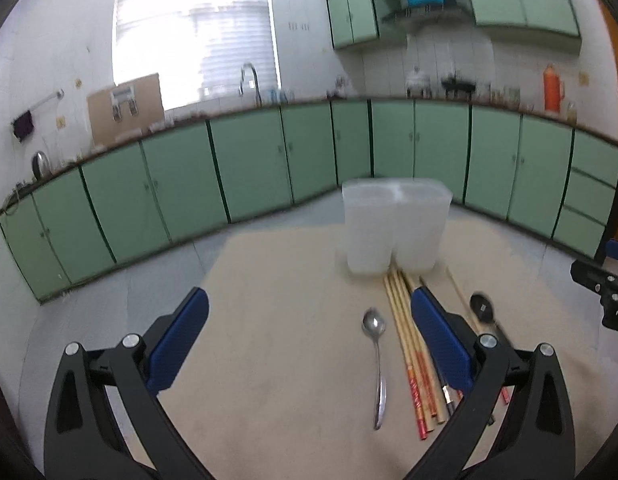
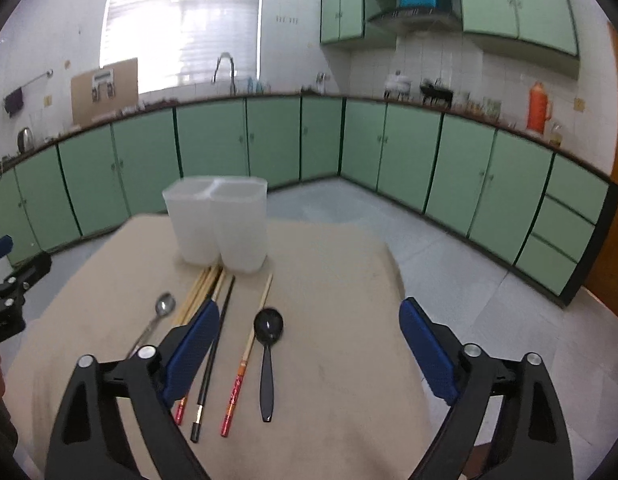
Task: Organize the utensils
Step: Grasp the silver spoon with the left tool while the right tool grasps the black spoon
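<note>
Steel spoon (image 1: 374,326) slick, thin; best pinched mid-handle, 6 o'clock of holder (image 1: 395,228). Left gripper (image 1: 309,316), right gripper (image 2: 309,320) spread, empty.

Translucent white two-compartment holder (image 2: 216,222) standing upright and empty on the beige cloth, all utensils lying flat just in front of it. Bundle of bamboo chopsticks (image 2: 199,294) with red-patterned ends, tips nearly touching the holder's base — flanked by a metal spoon (image 2: 159,316) to its left, bowl up and toward the holder. To the right of the bundle, one black chopstick (image 2: 215,354), one lone bamboo chopstick (image 2: 249,350), then a black spoon (image 2: 267,354) — handle pointing away from the holder.
</note>
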{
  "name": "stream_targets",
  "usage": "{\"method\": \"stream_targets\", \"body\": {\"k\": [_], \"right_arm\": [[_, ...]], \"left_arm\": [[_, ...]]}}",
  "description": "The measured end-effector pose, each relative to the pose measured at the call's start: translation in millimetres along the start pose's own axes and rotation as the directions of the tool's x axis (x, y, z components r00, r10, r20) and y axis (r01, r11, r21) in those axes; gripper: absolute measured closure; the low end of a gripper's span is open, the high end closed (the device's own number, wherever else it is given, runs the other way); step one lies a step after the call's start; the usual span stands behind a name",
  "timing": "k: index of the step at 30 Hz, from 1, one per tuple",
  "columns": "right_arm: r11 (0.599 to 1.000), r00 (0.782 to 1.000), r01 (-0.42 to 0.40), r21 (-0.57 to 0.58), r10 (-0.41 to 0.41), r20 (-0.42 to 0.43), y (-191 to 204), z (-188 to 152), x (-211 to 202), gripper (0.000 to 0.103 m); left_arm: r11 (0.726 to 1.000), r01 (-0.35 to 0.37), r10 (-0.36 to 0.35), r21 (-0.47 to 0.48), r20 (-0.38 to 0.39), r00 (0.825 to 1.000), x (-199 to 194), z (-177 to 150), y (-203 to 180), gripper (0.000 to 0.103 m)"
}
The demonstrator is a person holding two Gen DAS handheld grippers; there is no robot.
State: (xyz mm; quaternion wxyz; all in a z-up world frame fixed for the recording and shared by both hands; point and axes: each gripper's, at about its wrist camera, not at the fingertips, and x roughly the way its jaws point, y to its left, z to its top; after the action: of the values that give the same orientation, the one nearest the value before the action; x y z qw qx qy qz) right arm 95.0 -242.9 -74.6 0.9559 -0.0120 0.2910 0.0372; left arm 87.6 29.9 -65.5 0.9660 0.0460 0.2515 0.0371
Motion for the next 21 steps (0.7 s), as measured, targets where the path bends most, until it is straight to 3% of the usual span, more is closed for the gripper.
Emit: {"method": "stream_targets", "body": {"k": [5, 11, 16, 21], "right_arm": [[0.998, 0.992, -0.051, -0.021, 0.048, -0.113, 6, -1, 47, 0.025], [0.994, 0.969, -0.106, -0.025, 0.098, -0.229, 12, -4, 98, 0.035], [0.985, 0.944, -0.174, -0.007, 0.165, -0.285, 14, -4, 121, 0.042], [0.982, 0.925, -0.189, 0.021, 0.185, -0.331, 10, -6, 139, 0.048]], "left_arm": [[0.999, 0.022, -0.019, 0.03, -0.124, 0.992, 48, -6, -8, 0.005], [0.998, 0.067, -0.059, 0.021, -0.263, 0.963, 100, -8, -16, 0.005], [0.996, 0.085, -0.073, 0.022, -0.311, 0.947, 123, -6, -25, 0.005], [0.994, 0.1, -0.08, 0.04, -0.344, 0.936, 139, -9, -33, 0.008]]}}
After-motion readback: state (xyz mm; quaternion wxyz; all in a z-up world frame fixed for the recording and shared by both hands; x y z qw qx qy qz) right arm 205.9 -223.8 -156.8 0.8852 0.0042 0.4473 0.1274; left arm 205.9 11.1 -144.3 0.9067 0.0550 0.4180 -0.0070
